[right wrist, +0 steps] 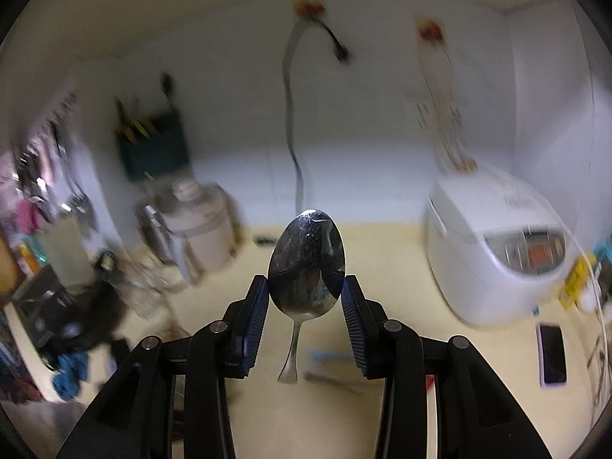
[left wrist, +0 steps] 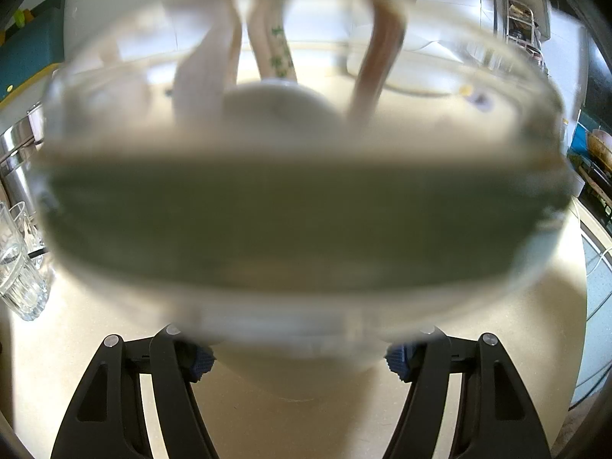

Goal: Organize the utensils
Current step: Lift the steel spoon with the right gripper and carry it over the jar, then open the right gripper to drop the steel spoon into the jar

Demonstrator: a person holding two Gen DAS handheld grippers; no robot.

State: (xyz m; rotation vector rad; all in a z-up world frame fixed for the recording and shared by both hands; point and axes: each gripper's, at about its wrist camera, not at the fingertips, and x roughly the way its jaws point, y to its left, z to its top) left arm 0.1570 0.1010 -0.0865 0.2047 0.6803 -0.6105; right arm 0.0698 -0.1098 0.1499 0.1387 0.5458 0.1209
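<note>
A clear glass holder [left wrist: 306, 206] fills the left wrist view, very close and blurred. My left gripper [left wrist: 299, 363] is shut on its lower part, one blue pad on each side. Several utensils stand inside it: white spoon handles [left wrist: 206, 72], one with a green pattern [left wrist: 277, 53], and a brown handle [left wrist: 378, 57]. In the right wrist view my right gripper [right wrist: 305, 306] is shut on a metal spoon [right wrist: 306, 260]. Its bowl points up between the pads and its handle hangs down over the cream counter [right wrist: 382, 267].
A ribbed drinking glass [left wrist: 19, 267] stands at the holder's left. On the counter are a white rice cooker [right wrist: 497, 248] at the right, a phone [right wrist: 550, 355] near it, and a white pot [right wrist: 199, 225] with cluttered items at the left. A dark knife holder [right wrist: 153, 145] hangs on the wall.
</note>
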